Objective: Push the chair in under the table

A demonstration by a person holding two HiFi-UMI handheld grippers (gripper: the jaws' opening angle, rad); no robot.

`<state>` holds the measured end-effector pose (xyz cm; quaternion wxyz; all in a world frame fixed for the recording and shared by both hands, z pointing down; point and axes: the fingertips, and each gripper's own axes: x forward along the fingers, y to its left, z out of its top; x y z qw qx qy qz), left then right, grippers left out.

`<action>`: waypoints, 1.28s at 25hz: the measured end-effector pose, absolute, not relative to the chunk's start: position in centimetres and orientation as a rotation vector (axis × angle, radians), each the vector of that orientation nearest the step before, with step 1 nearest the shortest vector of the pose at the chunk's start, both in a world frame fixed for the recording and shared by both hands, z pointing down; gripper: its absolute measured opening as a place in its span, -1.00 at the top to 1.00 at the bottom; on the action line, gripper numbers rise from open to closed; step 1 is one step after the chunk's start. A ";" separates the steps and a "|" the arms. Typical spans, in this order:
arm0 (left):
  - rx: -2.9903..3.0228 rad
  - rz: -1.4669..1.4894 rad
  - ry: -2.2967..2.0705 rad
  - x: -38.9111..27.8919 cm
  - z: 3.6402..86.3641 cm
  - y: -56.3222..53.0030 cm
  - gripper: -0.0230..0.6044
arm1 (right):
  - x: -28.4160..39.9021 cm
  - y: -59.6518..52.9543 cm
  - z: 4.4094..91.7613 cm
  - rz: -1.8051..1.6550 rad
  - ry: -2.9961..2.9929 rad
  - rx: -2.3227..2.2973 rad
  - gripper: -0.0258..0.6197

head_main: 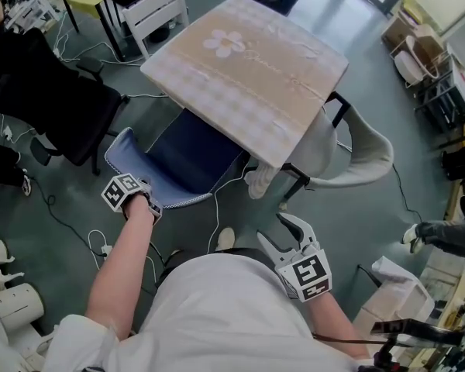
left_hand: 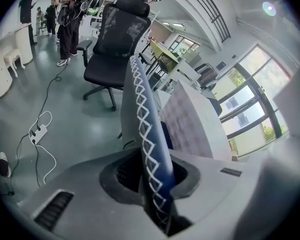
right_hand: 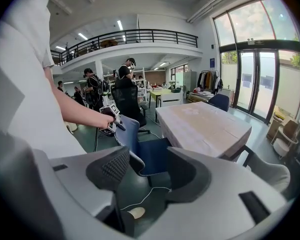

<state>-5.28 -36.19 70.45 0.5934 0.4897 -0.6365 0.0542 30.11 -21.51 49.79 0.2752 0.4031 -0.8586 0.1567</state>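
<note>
Left gripper [head_main: 149, 205] at 8 o'clock in the head view, clamped on the stitched top edge of the blue chair [head_main: 187, 160]'s back. Seat at centre, already partly beneath the near edge of the counter [head_main: 248, 68] at 12 o'clock. Right gripper [head_main: 283, 237] at 5 o'clock, jaws apart, holding nothing, clear of the chair. Looks like mid-push. Calls next for a steady, level shove toward 1 o'clock, keeping the clamp firm until the back meets the counter's edge.

Open-plan office (mezzanine [right_hand: 130, 36], desks [right_hand: 162, 91], swivel chair [left_hand: 117, 44])
</note>
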 end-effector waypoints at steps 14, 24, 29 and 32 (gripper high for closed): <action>1.126 0.155 -1.413 -3.9 70.3 -36.9 0.49 | 28.2 -21.2 49.7 0.414 -2.291 1.101 0.17; 1.329 0.115 -1.390 -5.9 63.7 -35.2 0.45 | 23.0 -19.7 48.4 0.382 -2.315 1.132 0.17; 1.551 0.084 -1.301 -7.3 58.3 -33.7 0.45 | 19.1 -18.6 47.8 0.359 -2.327 1.152 0.17; 1.691 0.063 -1.227 -7.9 55.1 -31.7 0.45 | 16.7 -17.7 47.2 0.351 -2.340 1.160 0.17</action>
